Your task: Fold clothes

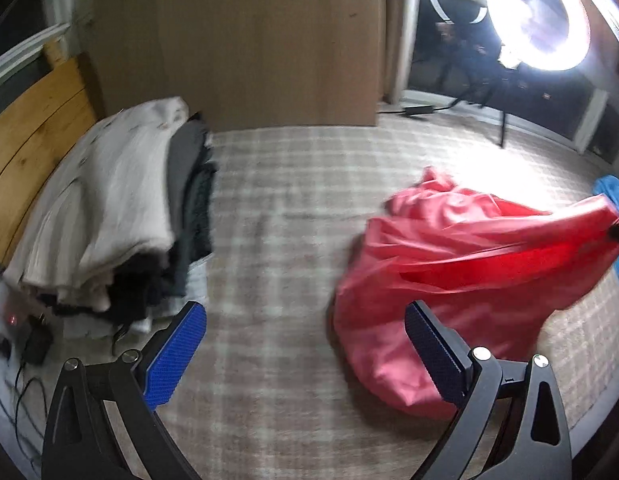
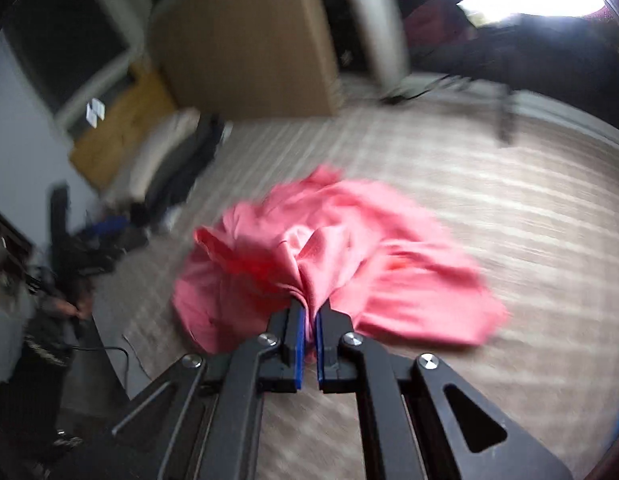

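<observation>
Standing beside a bed covered in a beige plaid blanket (image 1: pixel 277 208), I see two hand-held grippers working over it. The right gripper (image 2: pixel 309 312) has its blue pads pinched tight on a gathered fold of a pink garment (image 2: pixel 329 248), which fans out crumpled across the blanket from the pads toward twelve o'clock in its own view. From the left wrist view, that same pink garment (image 1: pixel 449 264) lies at about three o'clock, one edge lifted and stretched toward the right border of the view.

The left gripper (image 1: pixel 305 344) hangs above bare blanket with its blue-padded fingers (image 1: pixel 175 354) spread wide and nothing between them; the garment sits just beside its right finger.

At about ten o'clock in the left view rests a stack of folded clothes (image 1: pixel 109 208), a cream piece on top and dark ones beneath, next to a wooden headboard (image 1: pixel 33 128). A bright ring light (image 1: pixel 545 16) glares at one o'clock, and a tan wardrobe (image 1: pixel 237 44) stands at twelve o'clock beyond the bed.
</observation>
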`<move>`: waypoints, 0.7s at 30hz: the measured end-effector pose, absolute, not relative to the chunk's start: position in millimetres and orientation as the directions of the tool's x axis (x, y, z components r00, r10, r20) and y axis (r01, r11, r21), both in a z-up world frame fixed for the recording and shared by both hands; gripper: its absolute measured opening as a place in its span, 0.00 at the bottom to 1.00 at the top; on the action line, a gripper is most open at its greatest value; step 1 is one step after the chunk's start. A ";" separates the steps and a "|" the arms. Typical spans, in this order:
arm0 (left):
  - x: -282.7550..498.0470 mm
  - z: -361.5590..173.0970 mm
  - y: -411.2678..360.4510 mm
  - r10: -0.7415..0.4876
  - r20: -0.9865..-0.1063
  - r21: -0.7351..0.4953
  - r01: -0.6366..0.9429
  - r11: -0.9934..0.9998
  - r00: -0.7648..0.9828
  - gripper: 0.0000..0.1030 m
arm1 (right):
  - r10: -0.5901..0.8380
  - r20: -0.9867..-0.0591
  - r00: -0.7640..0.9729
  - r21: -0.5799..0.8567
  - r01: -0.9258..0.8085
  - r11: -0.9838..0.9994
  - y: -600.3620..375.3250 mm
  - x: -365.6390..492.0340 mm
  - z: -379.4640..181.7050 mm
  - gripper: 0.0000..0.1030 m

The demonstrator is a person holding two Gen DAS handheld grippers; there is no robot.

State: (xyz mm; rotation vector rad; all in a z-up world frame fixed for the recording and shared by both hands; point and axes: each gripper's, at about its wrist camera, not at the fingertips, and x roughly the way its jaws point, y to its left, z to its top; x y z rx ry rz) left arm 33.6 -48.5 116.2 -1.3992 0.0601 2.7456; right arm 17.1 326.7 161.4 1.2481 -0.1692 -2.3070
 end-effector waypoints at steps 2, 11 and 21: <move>29.2 117.6 -34.5 0.069 -0.812 0.002 -0.120 -0.993 -0.579 0.97 | -0.437 -0.756 -0.487 0.338 0.281 -0.898 367.1 22.8 170.6 0.04; 5.0 110.4 46.3 0.207 -0.826 -0.008 -0.356 -0.934 -0.525 0.97 | -0.176 -0.895 -0.410 0.173 0.045 -0.984 429.7 26.9 110.2 0.20; 0.6 78.1 114.1 0.211 -0.866 0.096 -0.566 -0.819 -0.453 0.87 | -0.249 -0.881 -0.401 0.190 0.181 -0.965 411.7 22.5 91.8 0.50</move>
